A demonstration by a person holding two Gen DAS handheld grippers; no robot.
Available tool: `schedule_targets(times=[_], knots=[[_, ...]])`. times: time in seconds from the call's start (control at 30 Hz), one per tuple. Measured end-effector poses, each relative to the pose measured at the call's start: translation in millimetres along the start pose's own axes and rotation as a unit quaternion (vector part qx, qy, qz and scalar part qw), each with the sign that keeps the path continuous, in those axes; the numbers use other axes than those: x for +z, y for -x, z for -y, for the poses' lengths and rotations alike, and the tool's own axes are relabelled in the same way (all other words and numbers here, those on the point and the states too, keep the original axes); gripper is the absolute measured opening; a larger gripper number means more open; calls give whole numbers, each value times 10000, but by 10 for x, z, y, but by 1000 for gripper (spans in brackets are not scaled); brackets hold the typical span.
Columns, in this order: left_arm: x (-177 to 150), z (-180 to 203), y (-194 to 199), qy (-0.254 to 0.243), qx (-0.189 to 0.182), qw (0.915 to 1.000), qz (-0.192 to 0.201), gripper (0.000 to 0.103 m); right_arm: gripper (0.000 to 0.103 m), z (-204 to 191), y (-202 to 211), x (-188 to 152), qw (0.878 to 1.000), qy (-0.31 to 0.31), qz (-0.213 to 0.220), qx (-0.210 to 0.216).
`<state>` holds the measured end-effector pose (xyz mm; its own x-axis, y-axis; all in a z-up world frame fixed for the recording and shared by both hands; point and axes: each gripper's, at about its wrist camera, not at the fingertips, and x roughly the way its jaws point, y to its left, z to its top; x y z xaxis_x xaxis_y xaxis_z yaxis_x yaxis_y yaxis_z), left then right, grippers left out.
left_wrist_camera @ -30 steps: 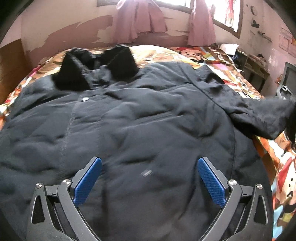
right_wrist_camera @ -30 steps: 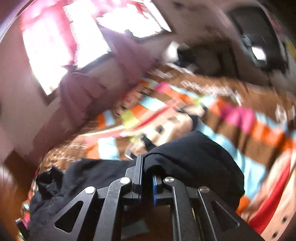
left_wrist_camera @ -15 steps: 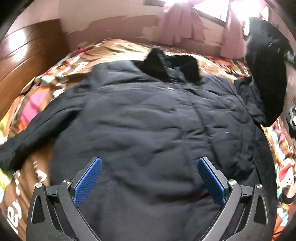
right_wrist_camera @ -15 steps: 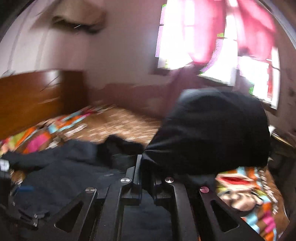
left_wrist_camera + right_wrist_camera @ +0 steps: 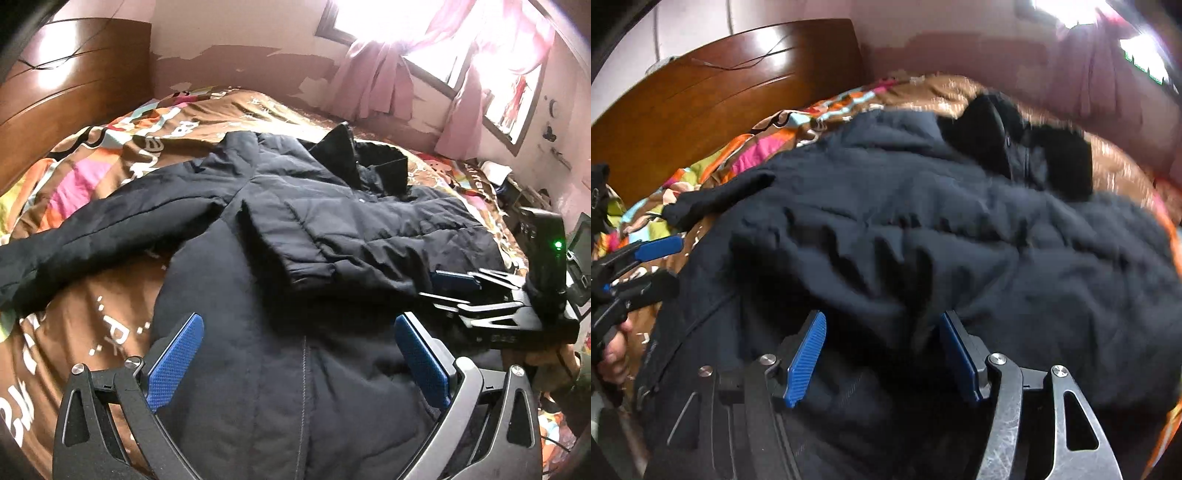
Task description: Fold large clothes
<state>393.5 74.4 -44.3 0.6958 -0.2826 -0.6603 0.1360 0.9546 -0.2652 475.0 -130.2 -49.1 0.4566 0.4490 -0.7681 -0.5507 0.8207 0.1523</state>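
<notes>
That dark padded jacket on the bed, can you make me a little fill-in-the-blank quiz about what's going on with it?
1. The dark navy padded jacket lies on a colourful patterned ____.
2. One sleeve is folded across the jacket's ____.
3. The other sleeve lies stretched out to the ____ in the left wrist view.
4. The right tongs have just been opening, and their blue pads stand ____.

Missing words: bedspread; front; left; apart
</notes>
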Motion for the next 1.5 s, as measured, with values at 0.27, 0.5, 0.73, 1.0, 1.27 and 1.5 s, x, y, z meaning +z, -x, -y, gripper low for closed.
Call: schedule_targets(times=[0.27,0.5,0.73,1.0,1.27,1.5], knots=[[364,3,-496,372,720,9967,-33,101,81,706,370,173,9874,-794,723,-1161],[305,-18,-931,207,1437,9887,-379,101,83,969,-136,177,9810,-788,450,-1713],[141,91,-1097,-335,1880,9813,-263,102,91,829,-391,52,9737,-376,346,-2222],[237,-283,-591,392,776,9960,223,102,92,731,-198,99,9774,-585,644,-1928],[286,-1492,168,1600,1106,9790,617,102,95,99,-444,511,9874,-378,857,-1274],[106,-2560,569,2762,2120,9353,625,102,95,-415,-771,848,9927,-111,850,-849]])
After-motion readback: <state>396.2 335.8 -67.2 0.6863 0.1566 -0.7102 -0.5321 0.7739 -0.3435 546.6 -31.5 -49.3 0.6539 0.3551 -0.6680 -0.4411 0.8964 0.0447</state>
